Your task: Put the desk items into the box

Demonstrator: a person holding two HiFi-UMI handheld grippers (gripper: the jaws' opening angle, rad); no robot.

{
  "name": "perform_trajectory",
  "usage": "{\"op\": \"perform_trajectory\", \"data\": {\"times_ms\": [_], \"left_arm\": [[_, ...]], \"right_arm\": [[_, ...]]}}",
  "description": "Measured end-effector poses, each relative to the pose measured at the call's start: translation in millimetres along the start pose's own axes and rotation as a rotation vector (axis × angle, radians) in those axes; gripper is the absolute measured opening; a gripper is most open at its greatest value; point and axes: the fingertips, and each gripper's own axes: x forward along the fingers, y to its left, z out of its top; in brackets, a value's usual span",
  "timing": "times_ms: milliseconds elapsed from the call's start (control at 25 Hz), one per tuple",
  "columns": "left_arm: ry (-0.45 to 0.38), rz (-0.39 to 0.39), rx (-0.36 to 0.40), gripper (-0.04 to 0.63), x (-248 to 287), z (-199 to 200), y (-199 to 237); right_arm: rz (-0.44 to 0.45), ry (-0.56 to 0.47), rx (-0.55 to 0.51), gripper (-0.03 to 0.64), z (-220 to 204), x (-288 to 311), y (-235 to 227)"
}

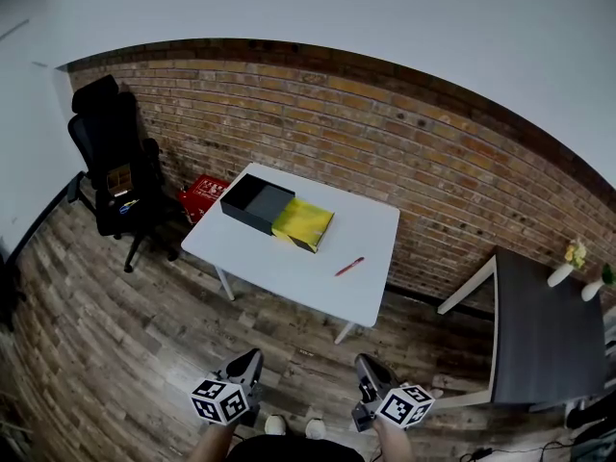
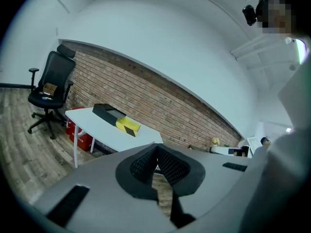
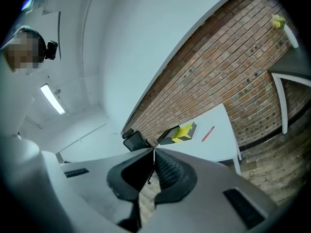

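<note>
Pen (image 1: 349,267) untouched. Left gripper (image 2: 156,150): jaws pressed together, nothing between. Right gripper (image 3: 154,155): likewise, tips meeting, empty. Both held low, well short of the white table (image 1: 289,272). The red pen lies alone toward the table's near right, apart from the black-and-yellow box (image 1: 276,212), whose black half looks open on top. Judgement: step closer, part one pair of jaws, take the pen across its barrel at mid-length. Wood-plank floor; brick wall behind; office chair (image 1: 115,157) left, dark table (image 1: 544,340) right
</note>
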Motion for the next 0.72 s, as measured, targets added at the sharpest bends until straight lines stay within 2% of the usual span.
{"op": "perform_trajectory", "data": {"times_ms": [440, 720], "left_arm": [[0.008, -0.009, -0.001, 0.014, -19.6, 7.3, 43.6], [0.004, -0.021, -0.001, 0.014, -25.7, 12.0, 61.7]], "right_arm": [[-0.056, -0.031, 0.018, 0.023, -10.0, 20.2, 13.7], [-0.058, -0.043, -0.005, 0.023, -11.3, 26.1, 23.3]]}}
